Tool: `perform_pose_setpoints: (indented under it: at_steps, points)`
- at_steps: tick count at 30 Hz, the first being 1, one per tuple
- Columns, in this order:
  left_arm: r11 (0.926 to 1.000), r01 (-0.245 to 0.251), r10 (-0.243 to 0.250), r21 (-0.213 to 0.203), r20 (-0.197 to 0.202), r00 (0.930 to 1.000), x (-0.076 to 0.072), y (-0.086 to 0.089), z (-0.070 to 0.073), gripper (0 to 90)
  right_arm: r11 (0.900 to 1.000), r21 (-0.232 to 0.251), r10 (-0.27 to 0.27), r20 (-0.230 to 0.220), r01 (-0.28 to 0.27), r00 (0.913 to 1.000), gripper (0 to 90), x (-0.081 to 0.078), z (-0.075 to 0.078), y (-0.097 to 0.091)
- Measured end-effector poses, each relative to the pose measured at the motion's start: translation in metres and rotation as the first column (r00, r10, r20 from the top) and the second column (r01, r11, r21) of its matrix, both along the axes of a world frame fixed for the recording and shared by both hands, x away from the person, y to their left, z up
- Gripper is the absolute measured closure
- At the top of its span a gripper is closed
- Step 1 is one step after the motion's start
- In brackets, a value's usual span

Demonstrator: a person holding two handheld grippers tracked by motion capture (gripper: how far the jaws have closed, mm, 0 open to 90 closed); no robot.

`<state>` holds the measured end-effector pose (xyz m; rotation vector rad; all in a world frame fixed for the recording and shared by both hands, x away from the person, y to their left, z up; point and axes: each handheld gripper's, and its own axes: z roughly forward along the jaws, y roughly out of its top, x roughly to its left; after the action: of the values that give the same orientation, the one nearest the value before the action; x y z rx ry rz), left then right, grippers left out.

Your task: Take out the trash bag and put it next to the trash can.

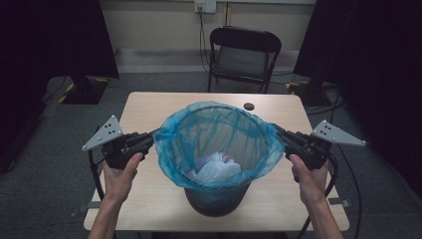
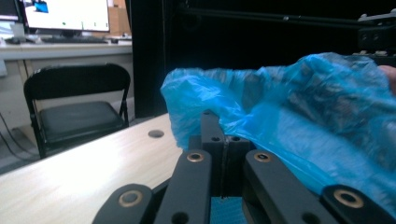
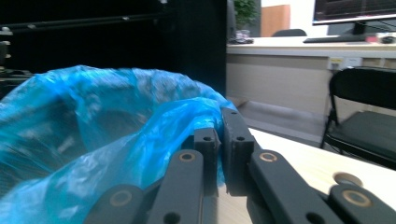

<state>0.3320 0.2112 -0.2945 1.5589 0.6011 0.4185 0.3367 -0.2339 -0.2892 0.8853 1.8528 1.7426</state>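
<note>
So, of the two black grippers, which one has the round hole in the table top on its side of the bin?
The right gripper. The dark round hole in the wooden table lies right of the blue bag's centre, far from the left gripper.

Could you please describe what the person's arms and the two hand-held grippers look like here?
Both forearms are bare, no sleeves in view. The left hand-held gripper and the right hand-held gripper are black, each topped by a grey three-cornered plate dotted with small holes. A black cable trails from each. Up close, the jaws are flat black bars with brass-coloured pivot rings.
</note>
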Motion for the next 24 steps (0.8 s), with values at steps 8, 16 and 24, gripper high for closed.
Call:
perform_pose_setpoints:
  at_steps: [8, 16, 24]
  points:
    - [0.9995, 0.03, -0.031, 0.007, 0.022, 0.9993, 0.0, -0.014, 0.018, 90.0, 0.9985, 0.021, 0.051, 0.017, -0.051, 0.9986, 88.8, 0.005, 0.021, 0.015]
    - [0.9965, 0.082, -0.083, 0.013, 0.057, 0.9949, 0.002, -0.043, 0.058, 90.0, 0.994, 0.045, 0.098, 0.05, -0.1, 0.994, 89.4, 0.007, 0.058, 0.031]
    - [0.9854, 0.17, -0.17, 0.006, 0.079, 0.9822, 0.01, -0.083, 0.089, 90.0, 0.978, 0.023, 0.205, 0.084, -0.207, 0.9753, 80.3, 0.004, 0.084, 0.06]
